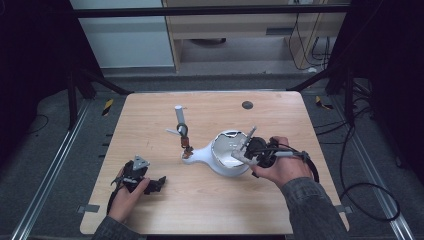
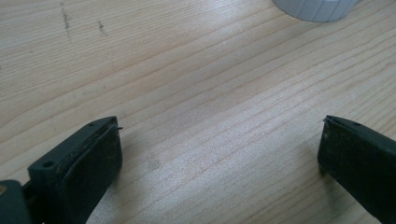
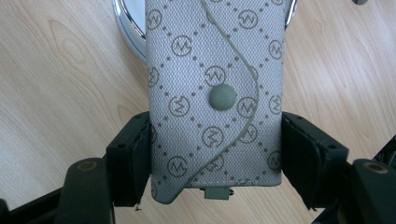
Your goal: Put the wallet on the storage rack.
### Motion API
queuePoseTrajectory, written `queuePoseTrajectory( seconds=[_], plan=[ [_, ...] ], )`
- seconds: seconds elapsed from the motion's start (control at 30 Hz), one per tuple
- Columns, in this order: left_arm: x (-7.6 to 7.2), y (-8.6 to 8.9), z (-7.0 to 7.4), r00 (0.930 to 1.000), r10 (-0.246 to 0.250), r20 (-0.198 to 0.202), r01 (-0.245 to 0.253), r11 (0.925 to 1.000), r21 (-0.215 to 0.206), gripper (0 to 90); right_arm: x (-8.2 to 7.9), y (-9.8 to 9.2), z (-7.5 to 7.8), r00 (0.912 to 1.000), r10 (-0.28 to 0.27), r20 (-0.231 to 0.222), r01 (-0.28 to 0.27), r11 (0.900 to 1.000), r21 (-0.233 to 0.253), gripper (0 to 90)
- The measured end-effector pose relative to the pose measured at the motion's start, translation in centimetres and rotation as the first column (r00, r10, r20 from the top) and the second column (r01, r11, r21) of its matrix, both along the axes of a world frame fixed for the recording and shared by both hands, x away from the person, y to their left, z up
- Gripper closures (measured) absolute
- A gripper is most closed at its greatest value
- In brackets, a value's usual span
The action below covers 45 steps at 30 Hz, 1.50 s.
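Note:
A grey patterned pouch (image 3: 215, 70) with a snap button is clamped between the jaws of my right gripper (image 3: 215, 144). In the high view the right gripper (image 1: 252, 150) holds that pouch (image 1: 248, 139) tilted over the rim of a white bowl-shaped vessel (image 1: 222, 165) at centre right. The vessel's chrome rim (image 3: 128, 28) shows behind the pouch. My left gripper (image 1: 159, 182) rests low near the front left of the table. Its jaws stand wide apart over bare wood, so the left gripper (image 2: 219, 144) is open and empty.
A grey tube (image 1: 179, 114) and small brownish metal pieces (image 1: 186, 145) lie left of the vessel's long neck (image 1: 197, 156). A white ribbed edge (image 2: 317, 8) shows ahead of the left gripper. A dark round spot (image 1: 247, 105) marks the table's far side.

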<state>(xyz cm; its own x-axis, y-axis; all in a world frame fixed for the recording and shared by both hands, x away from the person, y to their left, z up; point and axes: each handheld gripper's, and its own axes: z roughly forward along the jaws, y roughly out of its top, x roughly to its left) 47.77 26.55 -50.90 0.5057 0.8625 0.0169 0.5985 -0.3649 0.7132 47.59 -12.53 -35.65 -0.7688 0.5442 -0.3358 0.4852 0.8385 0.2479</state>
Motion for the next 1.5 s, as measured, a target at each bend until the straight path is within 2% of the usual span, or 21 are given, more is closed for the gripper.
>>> queuePoseTrajectory(
  seconds=[0.63,1.07,1.2,1.5],
  plan=[
    [0.0,0.0,0.0,1.0,-0.002,0.0,0.002,1.0,0.001,0.0,1.2,2.8,-1.2,0.9993,0.03,-0.022,-0.031,0.997,-0.072,30.7],
    [0.0,0.0,0.0,1.0,-0.001,0.001,0.001,1.0,0.001,0.0,1.1,3.5,-1.3,0.9989,0.046,0.009,-0.045,0.993,-0.112,30.7],
    [0.0,-0.1,0.0,1.0,0.0,0.001,0.0,1.0,0.0,0.0,0.9,3.6,-1.4,0.9988,0.048,0.009,-0.047,0.991,-0.126,30.6],
    [0.0,-0.1,0.0,1.0,0.001,0.001,-0.001,1.0,0.0,0.0,1.1,3.6,-1.5,0.9987,0.051,-0.001,-0.051,0.991,-0.123,30.6]
  ],
)
